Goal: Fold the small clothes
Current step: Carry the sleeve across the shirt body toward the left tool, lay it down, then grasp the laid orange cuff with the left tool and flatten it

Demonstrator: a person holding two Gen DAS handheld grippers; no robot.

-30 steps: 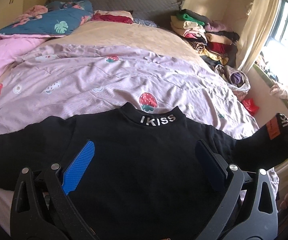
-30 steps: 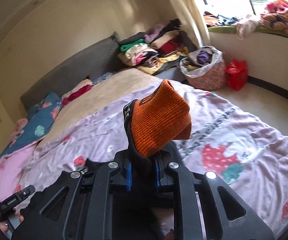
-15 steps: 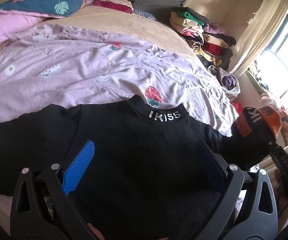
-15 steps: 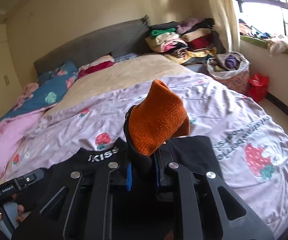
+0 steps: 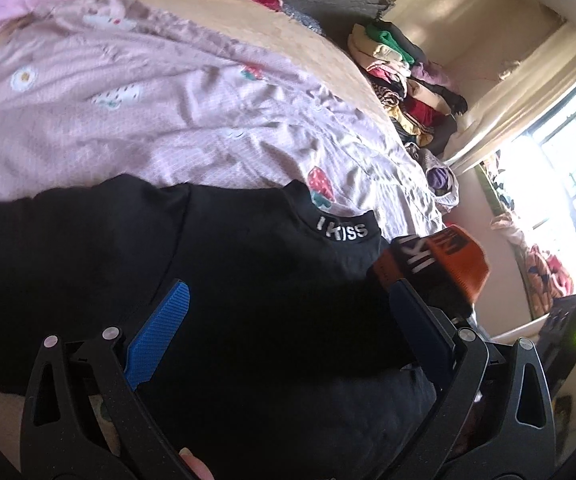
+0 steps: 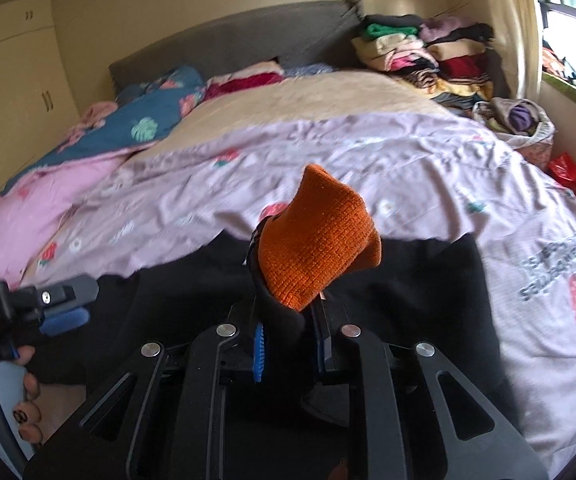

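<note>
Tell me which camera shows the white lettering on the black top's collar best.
The left wrist view: the collar lettering reads IKISS, unobstructed, on the black top. In the right wrist view the orange cuff clamped in the right gripper hides that collar entirely.

The black knit top [image 5: 247, 280] bore white collar lettering and an orange ribbed cuff [image 6: 320, 240]; the lilac quilt [image 6: 368, 168] showed strawberries.

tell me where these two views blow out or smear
Left wrist view: the window is blown out white and the black sweater loses detail in shadow. Right wrist view: the bedsheet smears with motion blur, while the orange cuff stays sharp.
</note>
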